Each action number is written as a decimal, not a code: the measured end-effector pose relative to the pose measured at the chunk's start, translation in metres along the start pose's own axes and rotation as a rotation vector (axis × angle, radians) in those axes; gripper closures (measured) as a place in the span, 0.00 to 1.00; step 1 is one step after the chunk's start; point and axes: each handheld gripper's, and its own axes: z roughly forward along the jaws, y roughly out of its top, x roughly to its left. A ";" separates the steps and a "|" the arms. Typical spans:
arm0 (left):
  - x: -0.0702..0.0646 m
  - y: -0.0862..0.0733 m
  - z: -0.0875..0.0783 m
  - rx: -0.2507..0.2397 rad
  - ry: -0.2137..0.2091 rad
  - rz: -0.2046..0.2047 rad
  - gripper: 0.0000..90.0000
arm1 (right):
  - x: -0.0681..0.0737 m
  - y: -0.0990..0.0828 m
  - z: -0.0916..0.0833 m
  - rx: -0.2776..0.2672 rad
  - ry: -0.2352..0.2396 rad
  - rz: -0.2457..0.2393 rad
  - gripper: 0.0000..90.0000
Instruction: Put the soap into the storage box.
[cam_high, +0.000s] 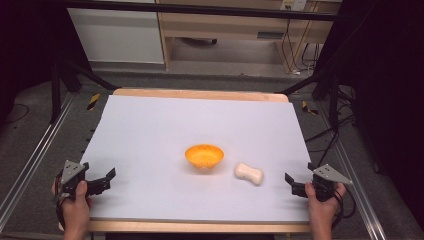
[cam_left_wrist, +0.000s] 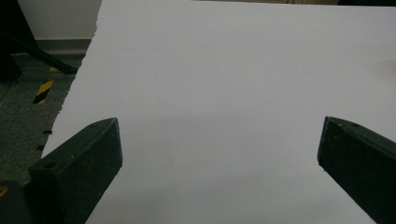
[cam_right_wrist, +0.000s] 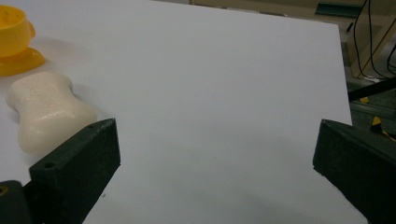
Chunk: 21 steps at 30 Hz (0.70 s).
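An orange bowl (cam_high: 204, 155) with small holes stands near the middle of the white table top (cam_high: 200, 125). A cream bar of soap (cam_high: 249, 173) lies just to its right. In the right gripper view the soap (cam_right_wrist: 46, 112) lies at the left, beyond the left jaw, with the bowl (cam_right_wrist: 16, 39) behind it. My left gripper (cam_high: 97, 176) rests at the table's front left, open and empty (cam_left_wrist: 219, 149). My right gripper (cam_high: 299, 181) sits at the front right, a short way right of the soap, open with nothing between its jaws (cam_right_wrist: 217, 149).
The white sheet covers a wooden table (cam_high: 200, 94) whose edge shows at the back and front. Metal rails (cam_high: 30, 160) run along both sides on grey floor. Black frame legs, cables (cam_high: 330, 135) and a wooden desk stand beyond the far edge.
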 end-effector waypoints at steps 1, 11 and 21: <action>0.000 0.000 0.000 -0.001 -0.001 -0.001 0.00 | 0.000 0.000 0.001 0.004 -0.002 -0.009 0.01; 0.001 0.000 0.000 -0.004 -0.006 -0.005 0.00 | 0.010 0.009 0.009 0.135 0.059 -0.073 0.01; 0.002 0.000 -0.001 -0.004 -0.013 -0.017 0.00 | 0.022 0.029 0.020 0.308 0.125 -0.131 0.01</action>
